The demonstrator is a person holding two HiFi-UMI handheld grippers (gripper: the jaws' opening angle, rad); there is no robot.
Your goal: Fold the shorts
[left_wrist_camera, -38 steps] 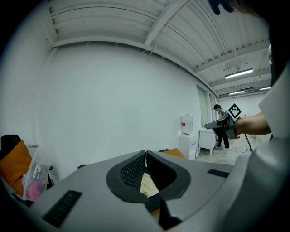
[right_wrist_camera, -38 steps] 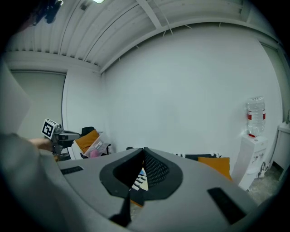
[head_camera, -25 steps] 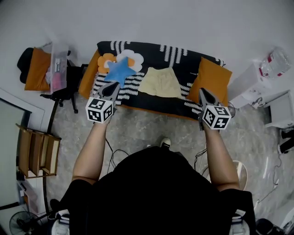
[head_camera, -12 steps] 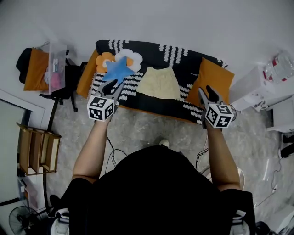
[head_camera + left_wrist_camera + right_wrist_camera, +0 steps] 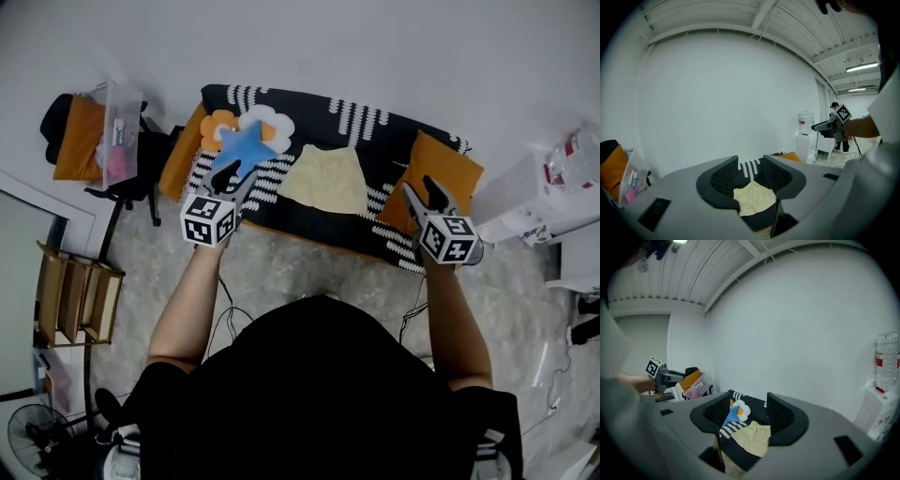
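Head view: the yellow shorts [image 5: 325,180] lie flat on the black-and-white blanket [image 5: 375,127], at 12 o'clock from the person. The left tool [image 5: 230,174] is at their 9 o'clock and the right tool [image 5: 424,190] at their 3 o'clock, both apart from them.

Left gripper view: its jaws have just been opening and hold nothing.

Right gripper view: its jaws have just been opening too, and nothing is in them.
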